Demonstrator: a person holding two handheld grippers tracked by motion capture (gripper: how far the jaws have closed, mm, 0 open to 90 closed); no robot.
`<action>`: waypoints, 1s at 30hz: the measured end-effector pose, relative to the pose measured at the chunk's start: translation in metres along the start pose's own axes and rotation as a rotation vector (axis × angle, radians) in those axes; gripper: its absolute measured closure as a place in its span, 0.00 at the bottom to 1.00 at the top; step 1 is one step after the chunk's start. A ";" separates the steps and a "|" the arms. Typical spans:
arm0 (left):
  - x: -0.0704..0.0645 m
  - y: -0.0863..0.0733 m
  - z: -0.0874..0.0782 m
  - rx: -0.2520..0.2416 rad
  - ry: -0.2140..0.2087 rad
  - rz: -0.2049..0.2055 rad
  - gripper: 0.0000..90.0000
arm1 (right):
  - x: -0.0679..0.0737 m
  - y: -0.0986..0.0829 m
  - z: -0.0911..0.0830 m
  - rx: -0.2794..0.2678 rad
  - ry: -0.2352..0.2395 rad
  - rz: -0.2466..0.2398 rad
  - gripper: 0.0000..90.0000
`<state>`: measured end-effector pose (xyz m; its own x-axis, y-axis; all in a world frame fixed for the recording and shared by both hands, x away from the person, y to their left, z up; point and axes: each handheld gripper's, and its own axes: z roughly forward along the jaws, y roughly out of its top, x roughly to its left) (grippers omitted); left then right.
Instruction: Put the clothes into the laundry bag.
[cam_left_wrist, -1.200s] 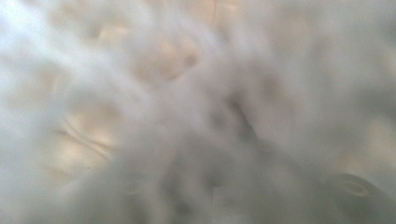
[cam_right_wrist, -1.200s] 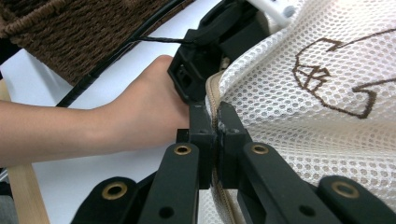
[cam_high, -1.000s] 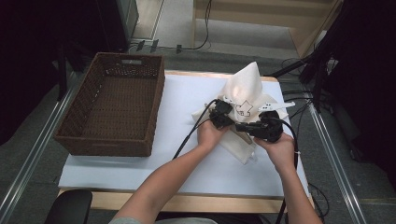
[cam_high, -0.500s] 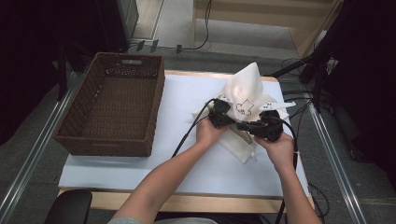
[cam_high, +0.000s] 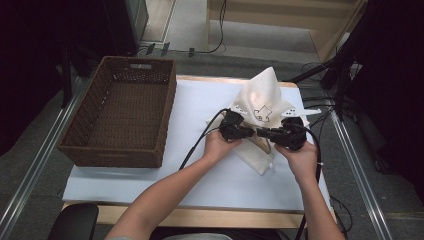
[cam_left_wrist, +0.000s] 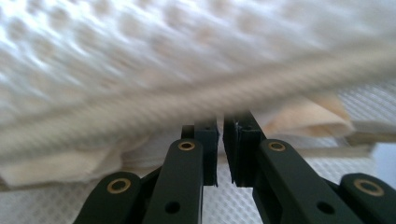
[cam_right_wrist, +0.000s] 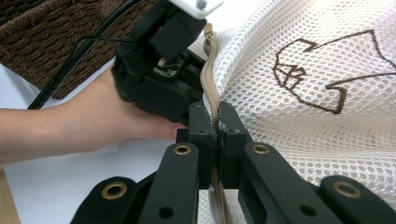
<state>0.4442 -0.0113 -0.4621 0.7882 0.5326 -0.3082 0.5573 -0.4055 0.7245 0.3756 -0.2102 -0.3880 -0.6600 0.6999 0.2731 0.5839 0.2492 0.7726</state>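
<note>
Nothing much has shifted since the earlier frames: both hands sit at the same spot and the mesh bag's peak stands as before. Right hand-held gripper is clamped on the bag's beige zipper. Left hand-held gripper has its jaws nearly together at the blurred zipper edge; can't tell if it actually grips. White mesh laundry bag lies on the bench, right of centre. Wicker basket sits well apart, far left.
</note>
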 end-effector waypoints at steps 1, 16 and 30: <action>-0.002 -0.001 0.000 0.000 -0.007 0.002 0.94 | 0.000 0.000 0.000 0.000 -0.001 -0.001 0.98; -0.004 -0.009 -0.062 -0.004 0.020 0.030 0.89 | 0.000 -0.004 0.006 0.022 -0.002 -0.004 0.98; 0.029 -0.012 -0.106 0.000 0.159 -0.069 0.66 | -0.003 -0.016 0.047 0.102 -0.037 0.009 0.97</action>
<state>0.4331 0.0877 -0.4145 0.6971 0.6699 -0.2558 0.6086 -0.3642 0.7050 0.3903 -0.1844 -0.4282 -0.6379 0.7260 0.2570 0.6360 0.3083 0.7074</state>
